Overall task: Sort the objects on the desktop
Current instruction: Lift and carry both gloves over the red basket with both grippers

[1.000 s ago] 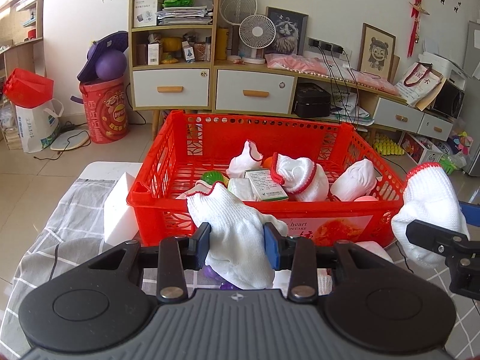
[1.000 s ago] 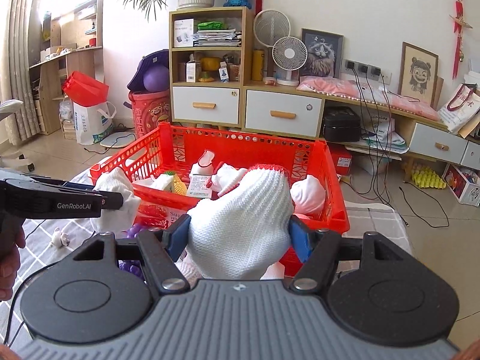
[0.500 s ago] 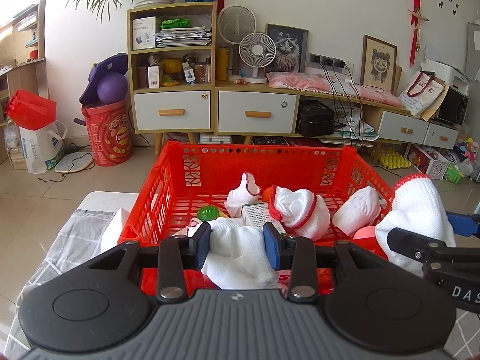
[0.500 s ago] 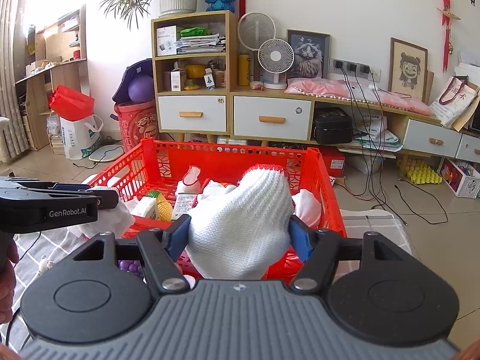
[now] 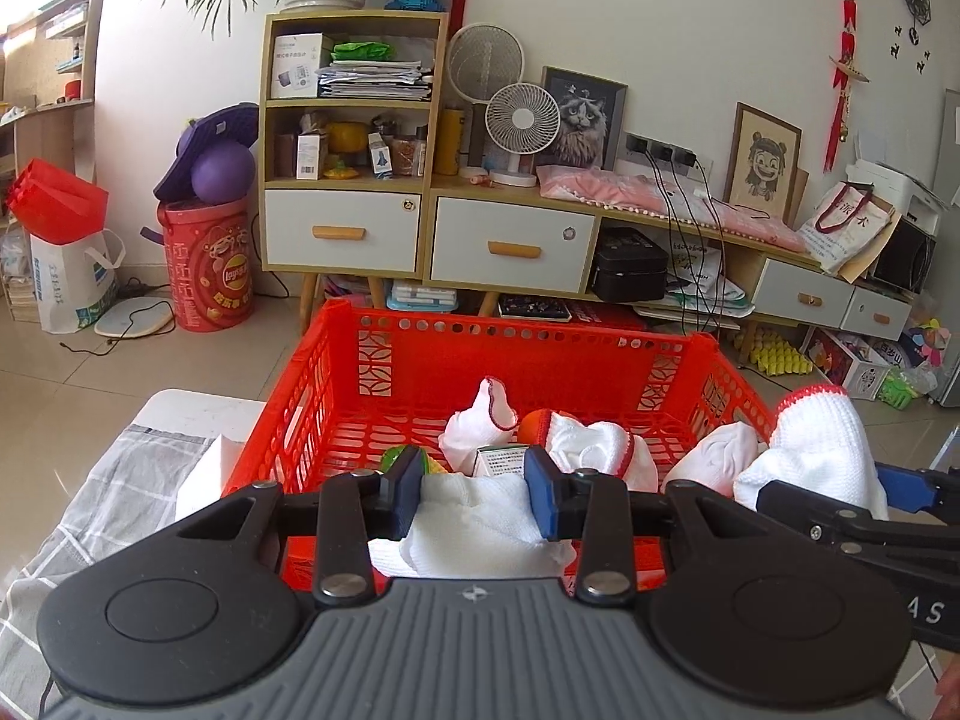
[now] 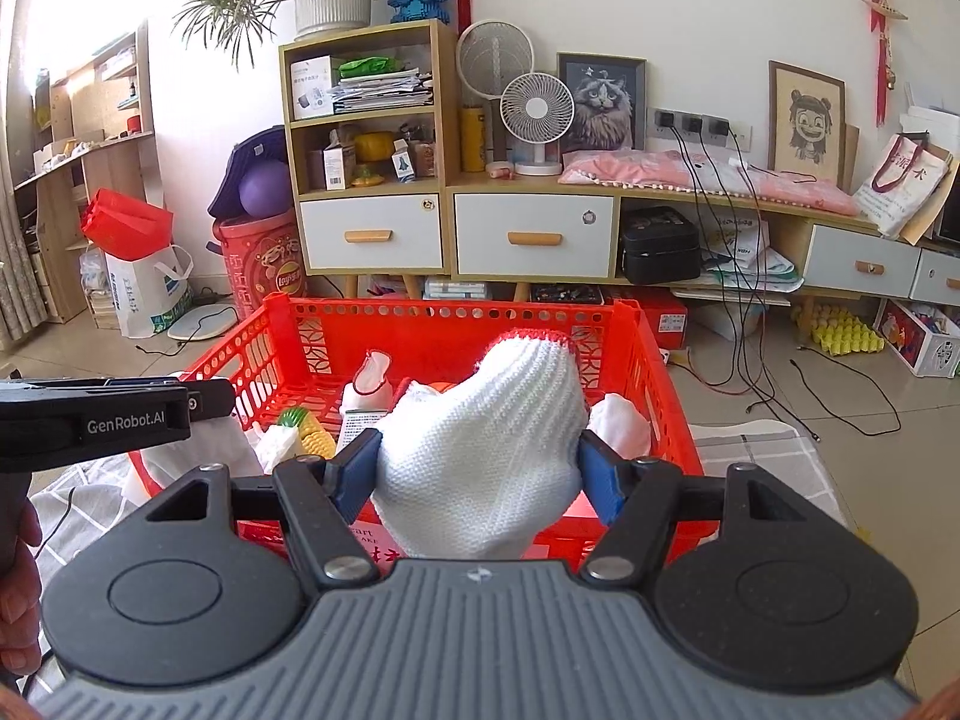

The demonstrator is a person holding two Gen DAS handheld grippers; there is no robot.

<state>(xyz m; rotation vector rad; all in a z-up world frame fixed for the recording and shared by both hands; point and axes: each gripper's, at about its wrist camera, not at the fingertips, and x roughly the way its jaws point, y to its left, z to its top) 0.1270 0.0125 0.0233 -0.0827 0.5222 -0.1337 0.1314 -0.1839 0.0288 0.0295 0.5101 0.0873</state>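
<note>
Both grippers up at the near wall of the red basket (image 5: 612, 360), which sits on the desk (image 5: 102, 480) over a grey checked cloth. Left gripper (image 5: 474, 489): jaws clamped on a white knitted glove (image 5: 480, 531), the fabric bunched between the blue pads and hanging over the basket's near rim. Right gripper (image 6: 477, 477): jaws clamped on a second white glove (image 6: 480, 444), red-trimmed cuff pointing up, held above the near rim toward the basket's right side. In the left wrist view this second glove shows at far right (image 5: 822, 450), just beside the first gripper. Inside the basket: more balled white gloves with red cuffs (image 5: 594, 450), a small printed box (image 5: 501, 462), a green-and-yellow toy (image 6: 306, 429), something orange partly hidden. A white foam block (image 5: 207, 474) lies on the desk just beside the basket's left wall. A person's hand (image 6: 18, 594) grips the left gripper's handle at the edge of the right wrist view.
</note>
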